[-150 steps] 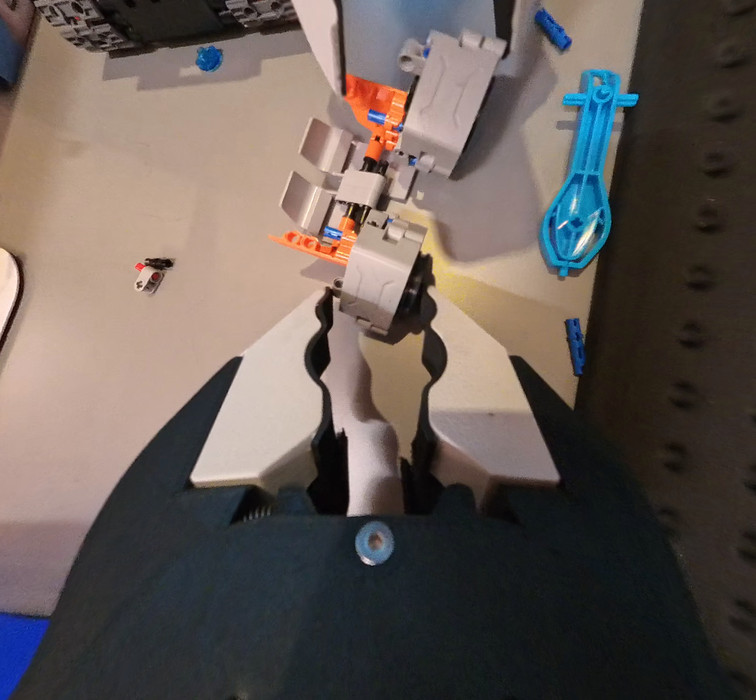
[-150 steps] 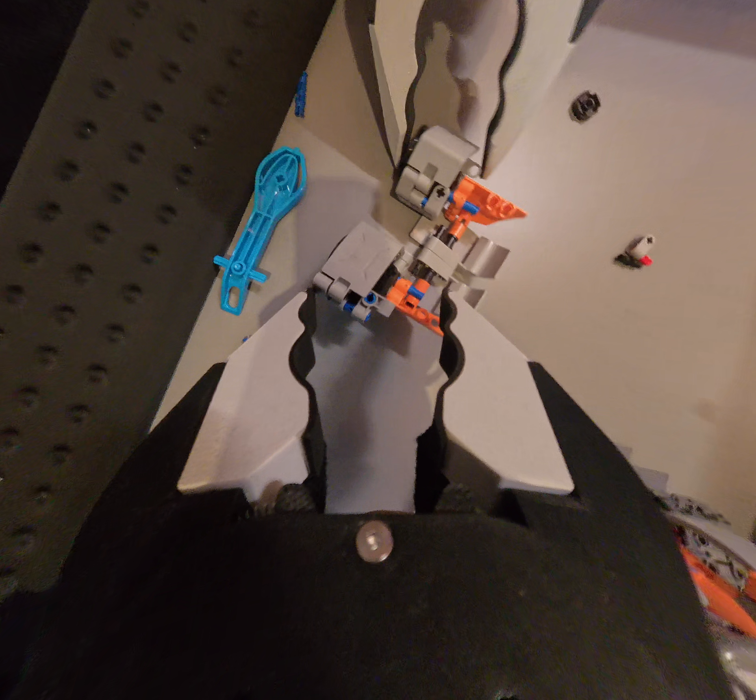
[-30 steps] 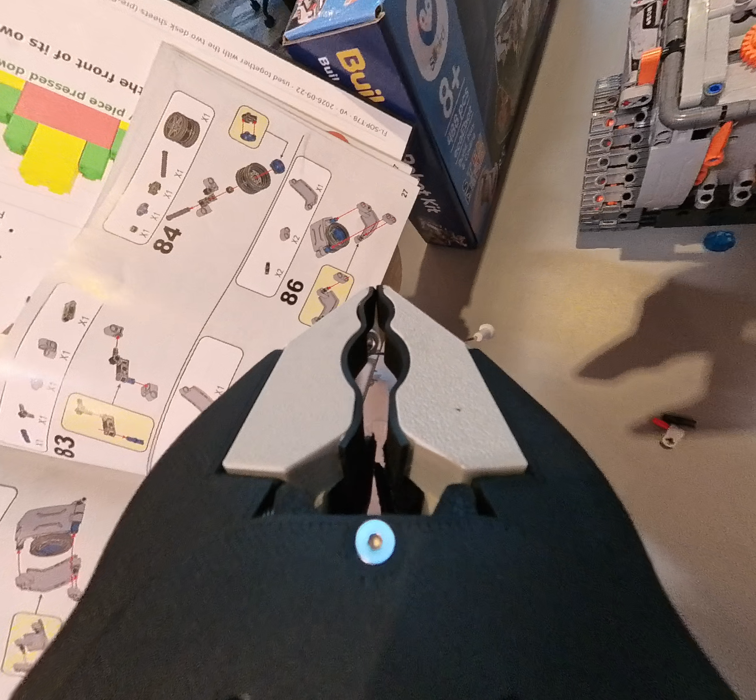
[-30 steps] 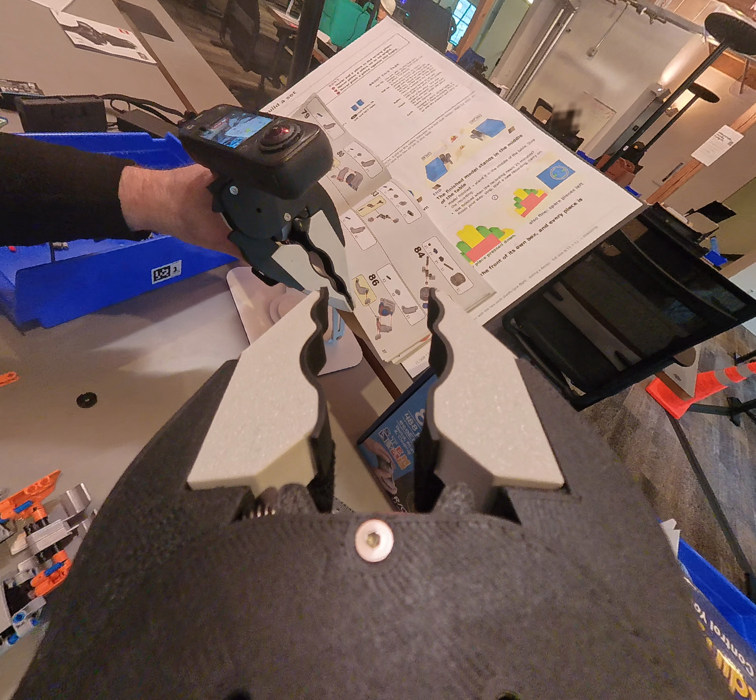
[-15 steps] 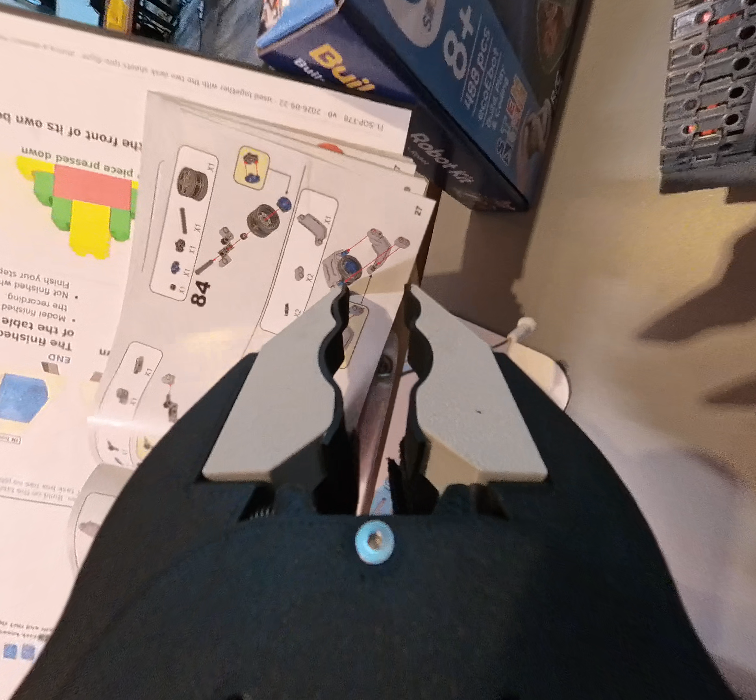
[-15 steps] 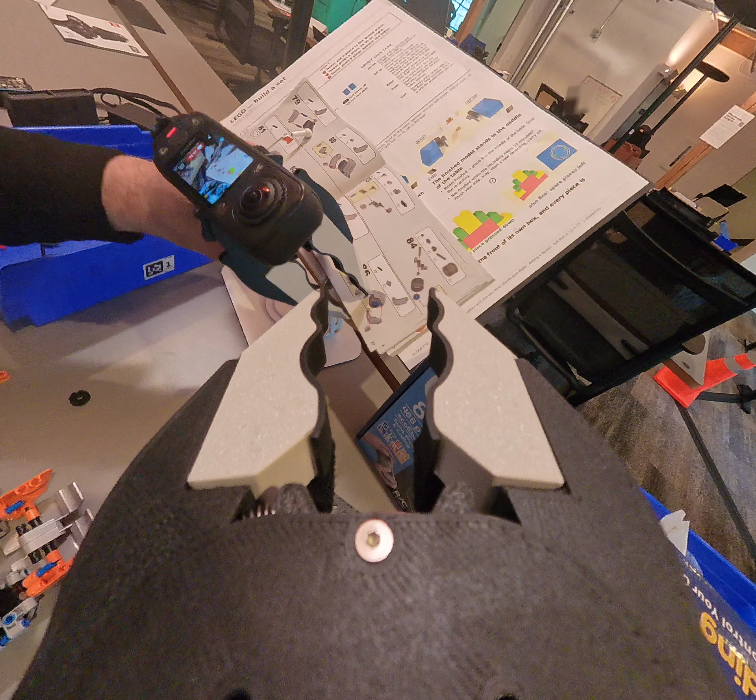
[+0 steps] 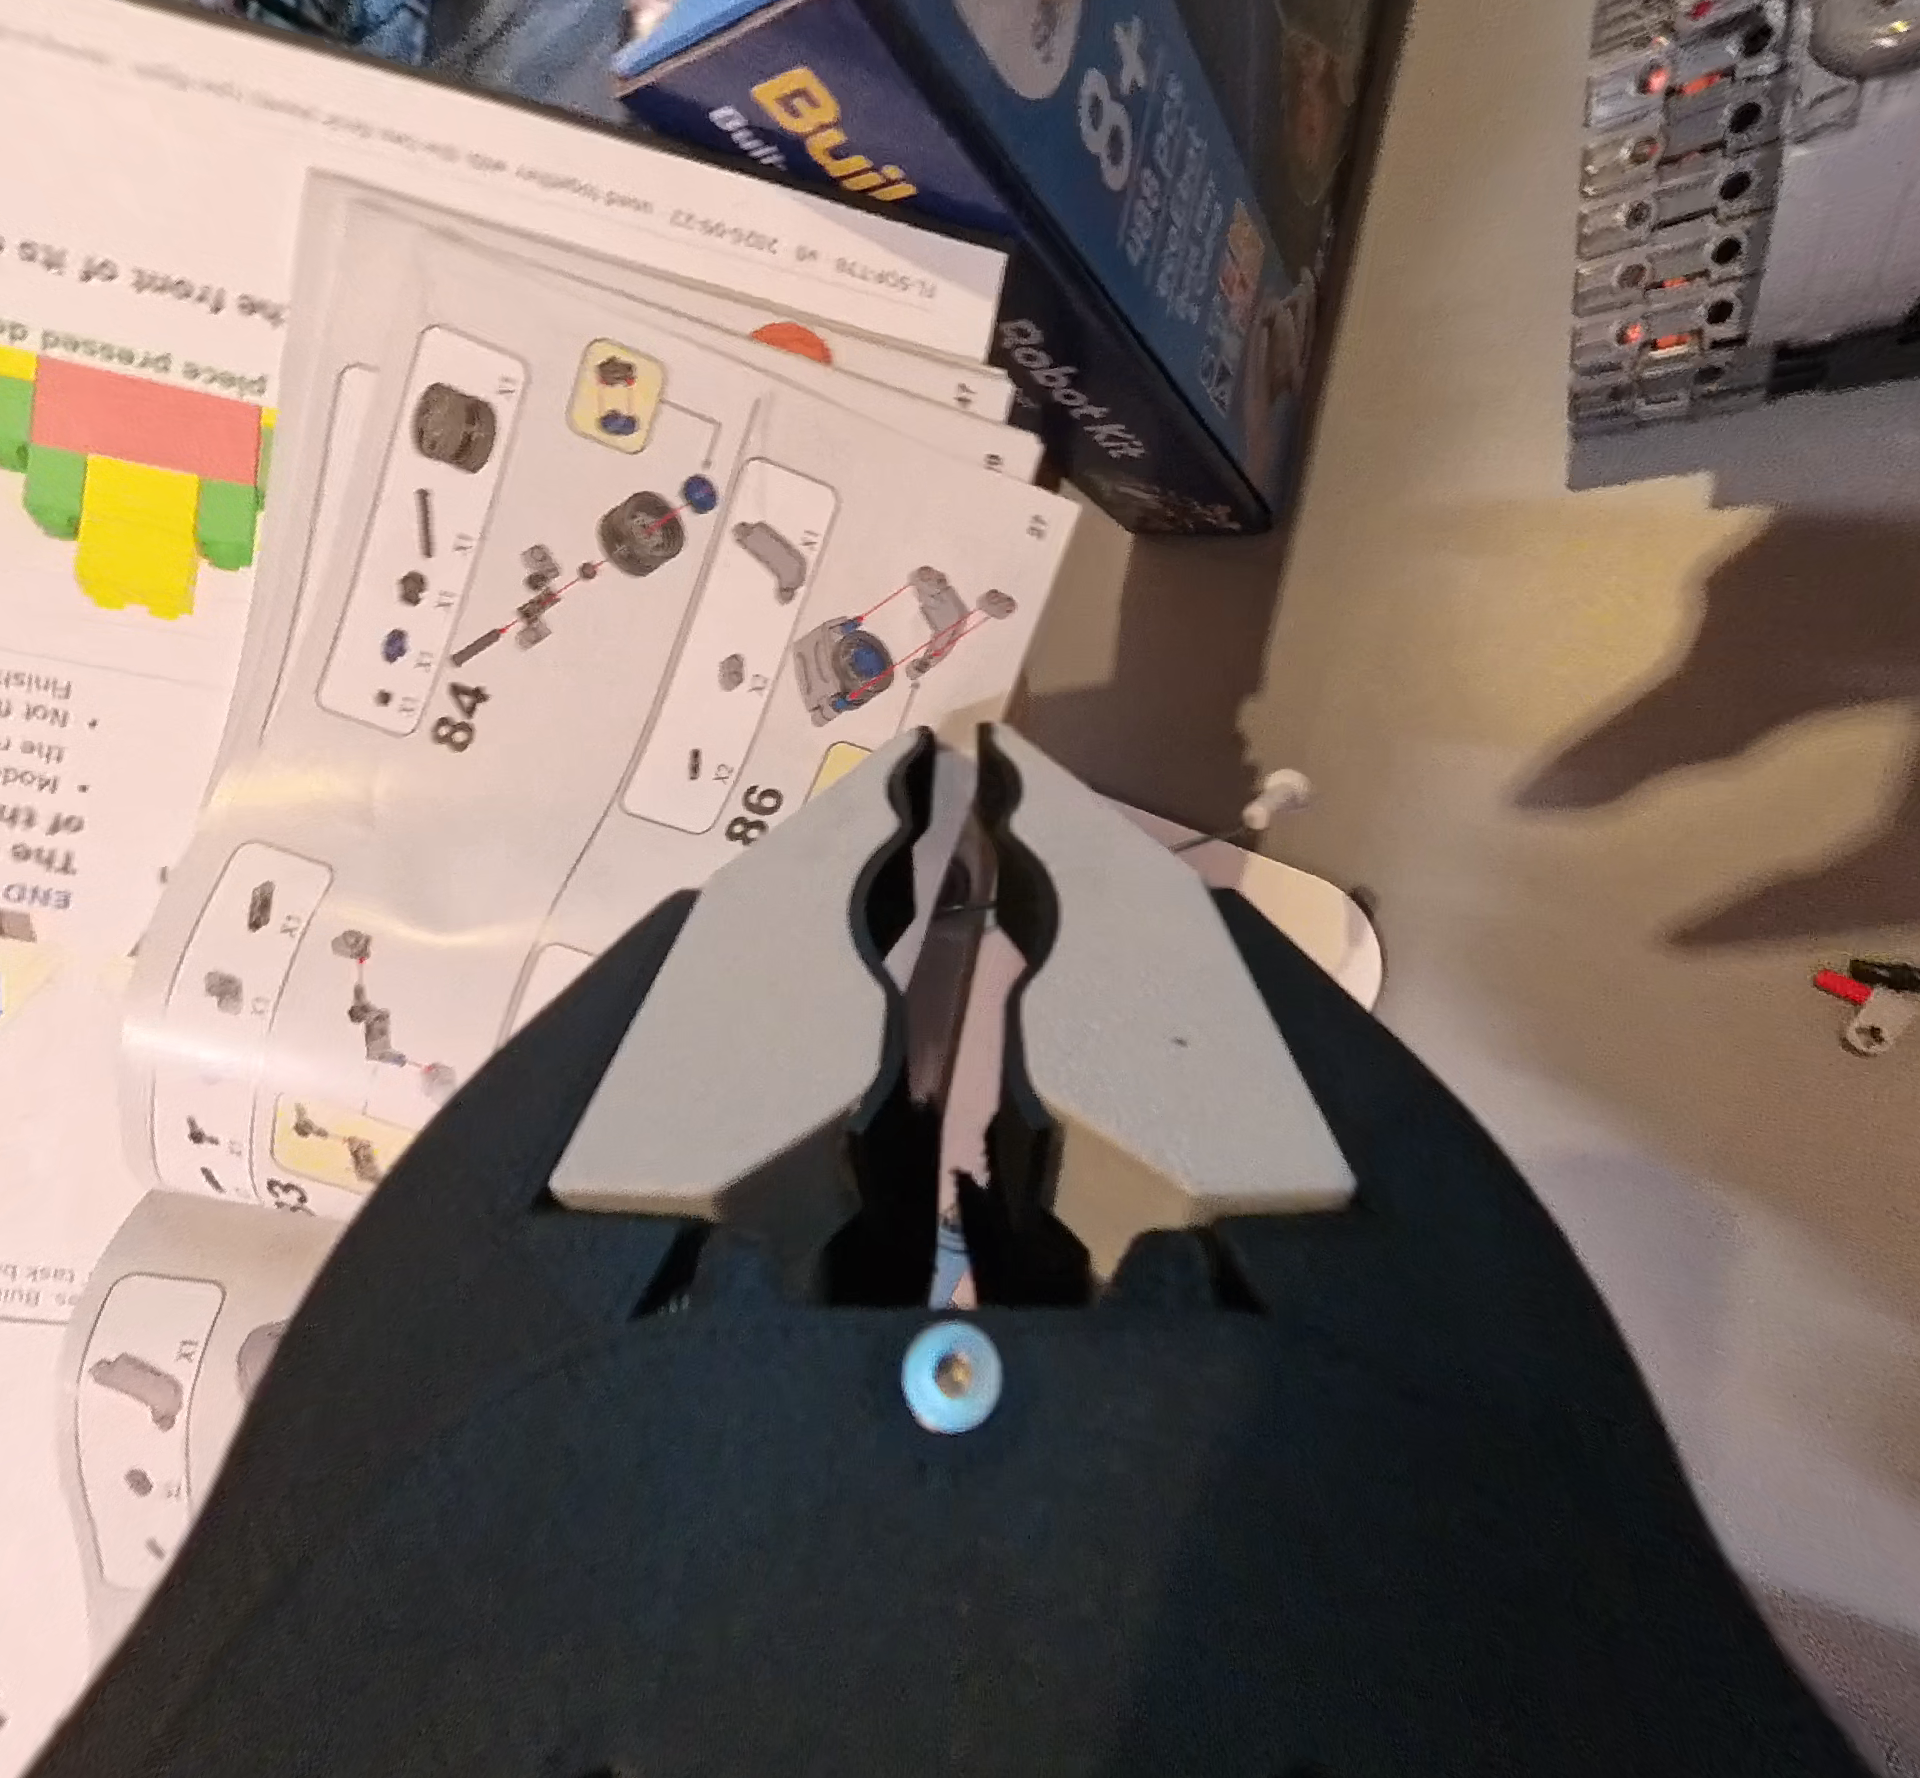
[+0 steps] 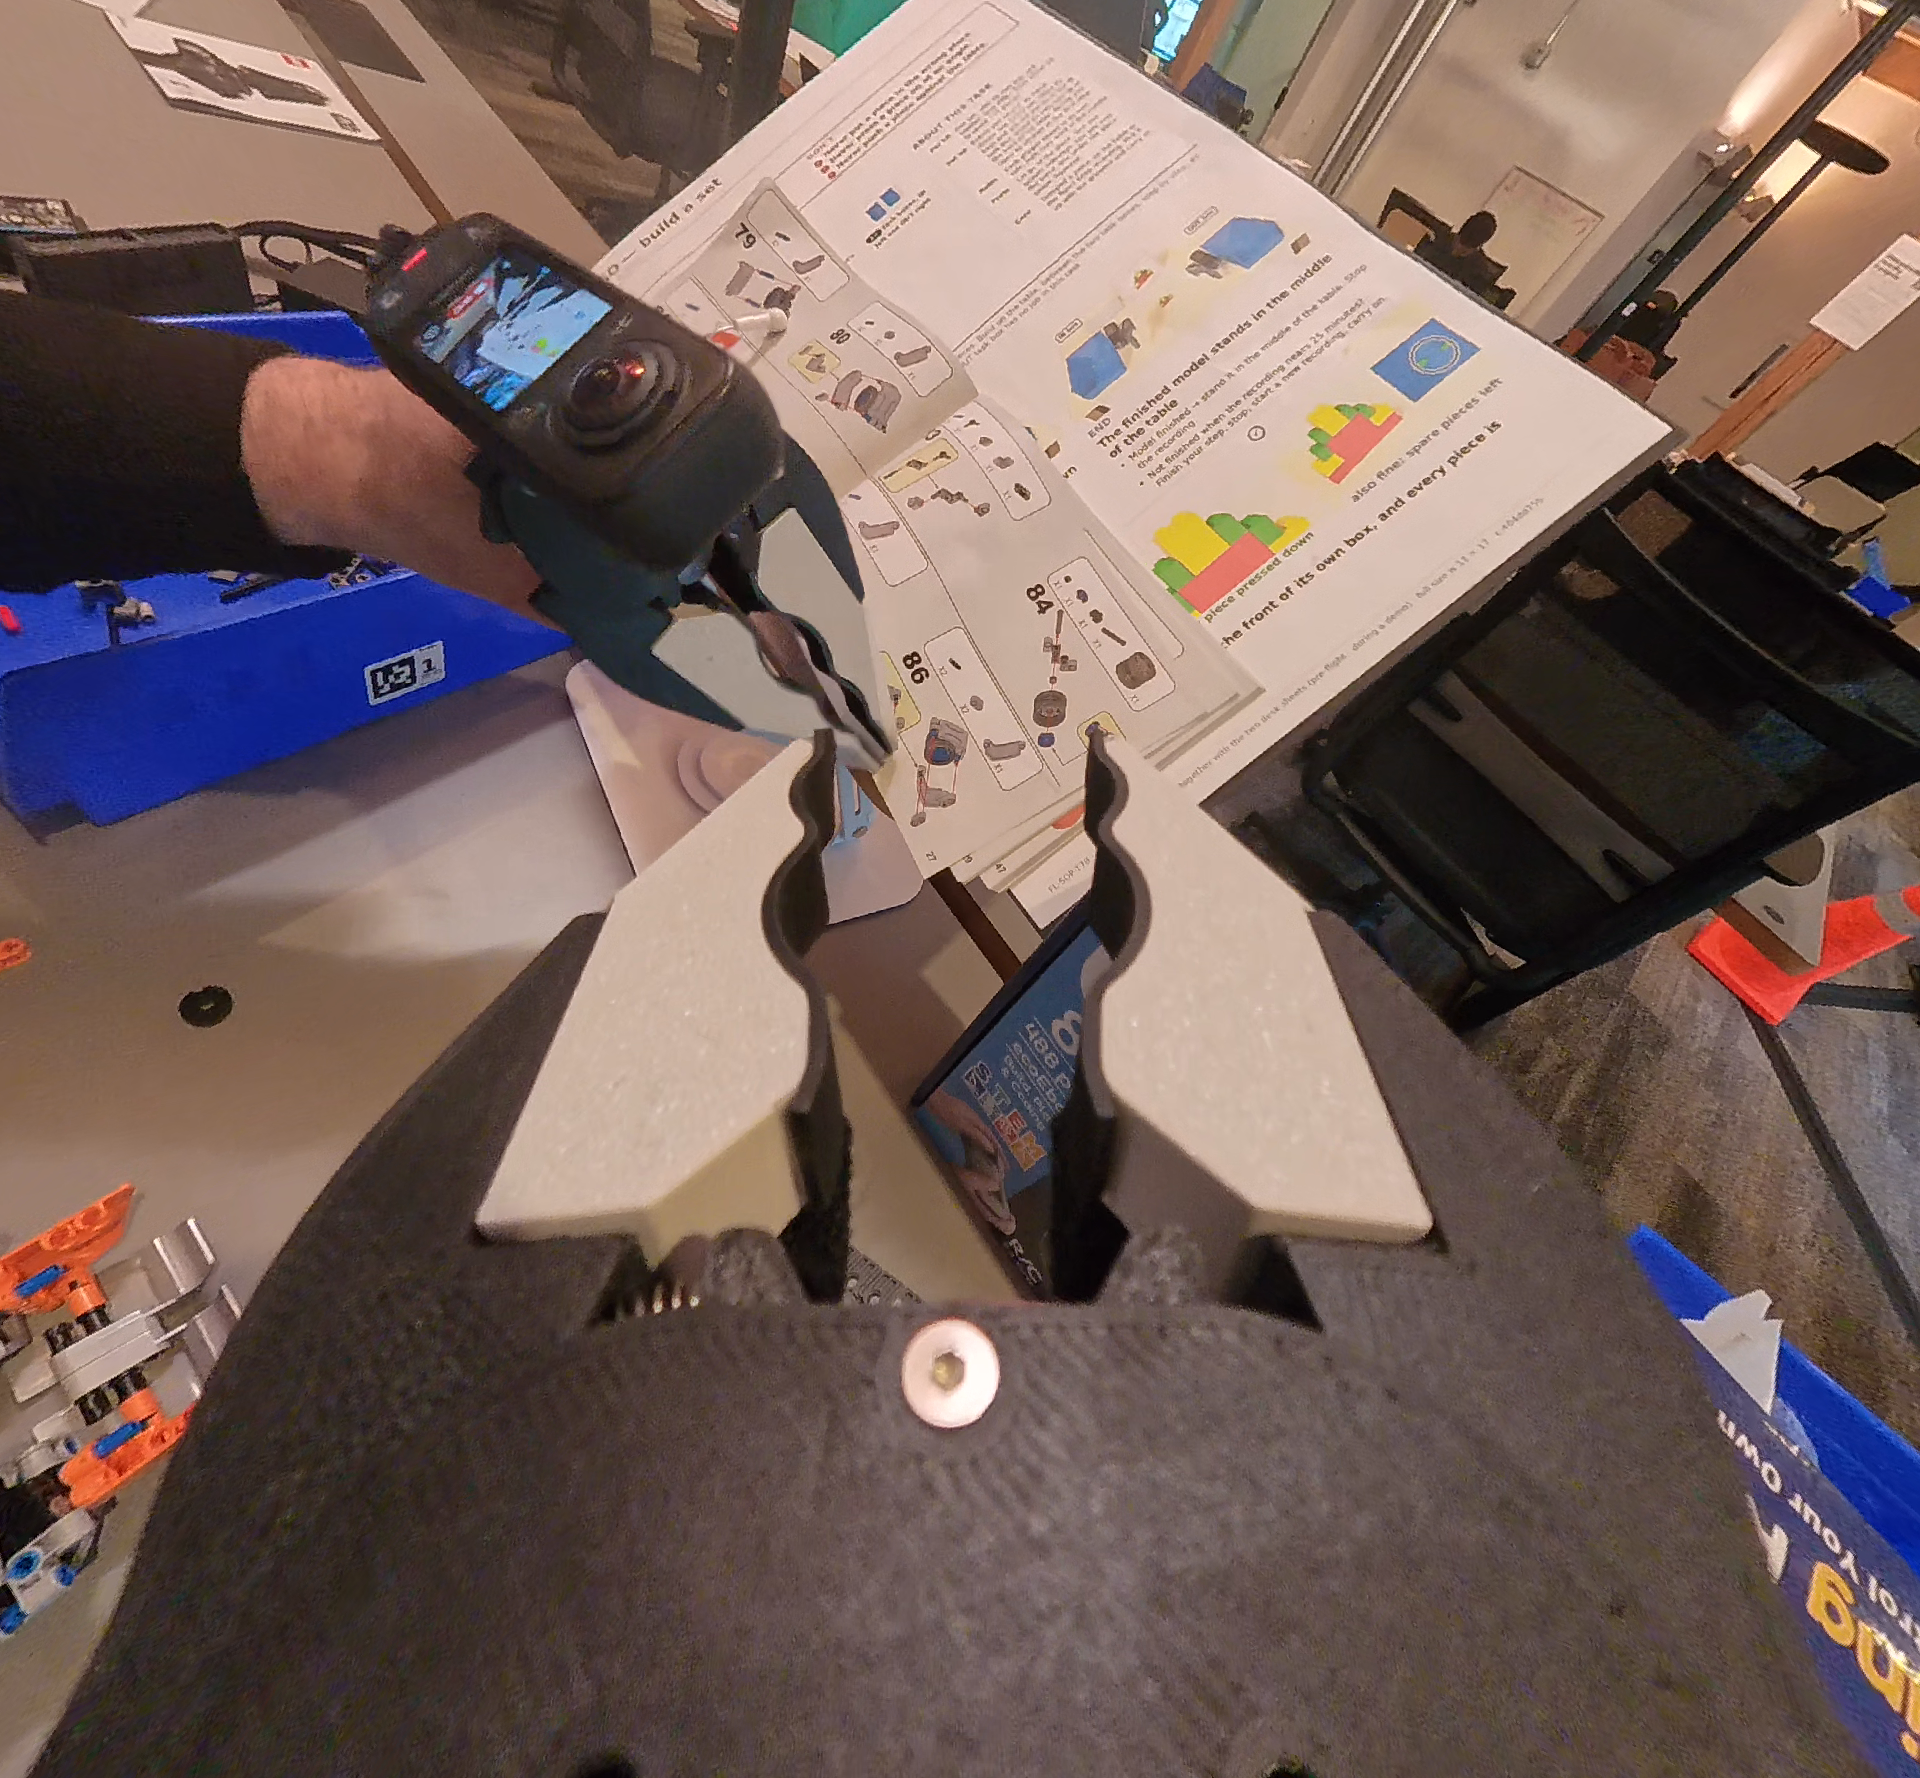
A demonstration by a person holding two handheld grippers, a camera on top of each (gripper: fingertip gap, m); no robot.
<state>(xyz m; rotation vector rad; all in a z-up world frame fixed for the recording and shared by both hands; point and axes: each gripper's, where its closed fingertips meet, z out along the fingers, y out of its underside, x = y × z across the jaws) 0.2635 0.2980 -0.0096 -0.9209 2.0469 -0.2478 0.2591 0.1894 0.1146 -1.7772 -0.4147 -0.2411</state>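
Left wrist view: left tongs point(image 7: 957, 741) nearly closed, a narrow slit between the tips at the lower corner of the instruction booklet point(image 7: 644, 585); whether a page is pinched cannot be told. Blue kit box point(image 7: 1049, 170) behind; grey brick model point(image 7: 1745, 170) on the counter point(image 7: 1455, 689) at right

Right wrist view: right tongs point(image 8: 956, 752) released, holding nothing, pointing at the booklet point(image 8: 997, 585) on its tilted stand. A hand point(image 8: 353, 471) holds the left tongs point(image 8: 868, 741) at the page corner; orange-grey assembly point(image 8: 94, 1313) lower left
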